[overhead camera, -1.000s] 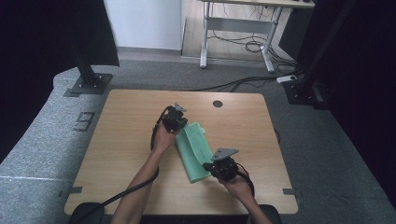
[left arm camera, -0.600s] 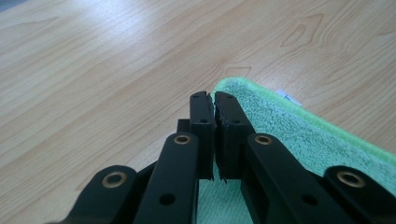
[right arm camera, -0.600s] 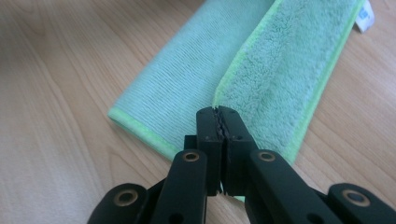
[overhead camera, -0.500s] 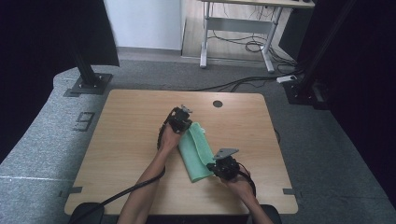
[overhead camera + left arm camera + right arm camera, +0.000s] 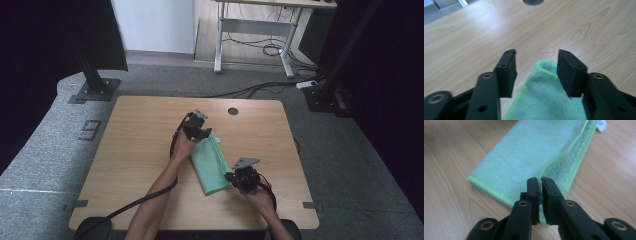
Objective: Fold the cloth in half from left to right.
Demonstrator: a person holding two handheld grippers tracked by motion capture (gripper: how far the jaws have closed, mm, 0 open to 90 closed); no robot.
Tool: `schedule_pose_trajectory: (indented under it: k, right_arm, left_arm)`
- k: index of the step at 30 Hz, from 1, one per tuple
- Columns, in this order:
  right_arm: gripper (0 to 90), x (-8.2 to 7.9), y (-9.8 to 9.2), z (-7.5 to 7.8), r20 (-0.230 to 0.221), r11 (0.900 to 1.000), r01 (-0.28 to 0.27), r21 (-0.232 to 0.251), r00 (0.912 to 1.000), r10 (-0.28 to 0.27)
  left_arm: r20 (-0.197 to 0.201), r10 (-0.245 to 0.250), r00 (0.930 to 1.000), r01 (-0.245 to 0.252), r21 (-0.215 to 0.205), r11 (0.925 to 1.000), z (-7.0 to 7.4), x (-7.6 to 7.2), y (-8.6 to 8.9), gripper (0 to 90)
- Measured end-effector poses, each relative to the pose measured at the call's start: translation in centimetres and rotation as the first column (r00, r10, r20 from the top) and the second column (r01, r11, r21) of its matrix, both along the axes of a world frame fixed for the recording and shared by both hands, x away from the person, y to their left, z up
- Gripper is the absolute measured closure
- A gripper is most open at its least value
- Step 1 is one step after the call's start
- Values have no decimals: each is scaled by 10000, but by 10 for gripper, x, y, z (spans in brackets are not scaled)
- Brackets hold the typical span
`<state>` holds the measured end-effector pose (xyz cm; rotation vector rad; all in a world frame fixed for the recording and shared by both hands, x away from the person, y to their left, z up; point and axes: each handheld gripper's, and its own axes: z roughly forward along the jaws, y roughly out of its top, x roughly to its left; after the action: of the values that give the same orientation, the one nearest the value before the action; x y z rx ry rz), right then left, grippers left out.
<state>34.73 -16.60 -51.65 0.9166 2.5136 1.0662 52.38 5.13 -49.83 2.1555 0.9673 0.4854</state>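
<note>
**Green cloth, pinched at one end and let go at the other**

The folded green cloth (image 5: 210,162) lies mid-table (image 5: 135,150). The right gripper view shows the right gripper (image 5: 540,183) pinching a fuzzy layer and a white tag (image 5: 602,125). The left gripper (image 5: 536,67) has just been opening, its jaws apart astride the stitched corner.

1. The left forearm comes in from the bottom edge of the high view and reaches forward and slightly right, hand wrapped round the left gripper (image 5: 196,126).
2. Its jaws have just been opening and now stand well apart.
3. The right forearm is shorter in view, its hand holding the right gripper (image 5: 239,177) near the body.
4. Its jaws are almost together, pointing left.
</note>
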Motion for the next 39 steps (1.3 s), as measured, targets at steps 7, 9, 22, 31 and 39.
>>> schedule_pose_trajectory:
  k: [7,9,22,31,39]
  right_arm:
    - [652,3,-11,10,370,9983,546,183,9978,-553]
    - [583,5,-12,12,448,9976,664,193,9967,-672]
    - [443,24,-7,-14,172,9869,1104,-1177,9939,-1091]
    - [406,13,-5,-21,-131,9921,755,-999,9969,-772]
    - [412,-13,10,-18,-241,9926,-73,-1213,9997,44]
  left_arm:
    - [135,-206,9997,209,-212,9996,17,-10,9,319]
    - [69,-266,9996,267,-252,9993,17,-16,14,292]
    - [-475,-440,9979,473,703,9964,-25,-64,36,149]
    - [-809,-327,9962,383,694,9969,-43,-74,45,148]
    - [-707,-662,9953,718,801,9942,-41,-100,52,151]
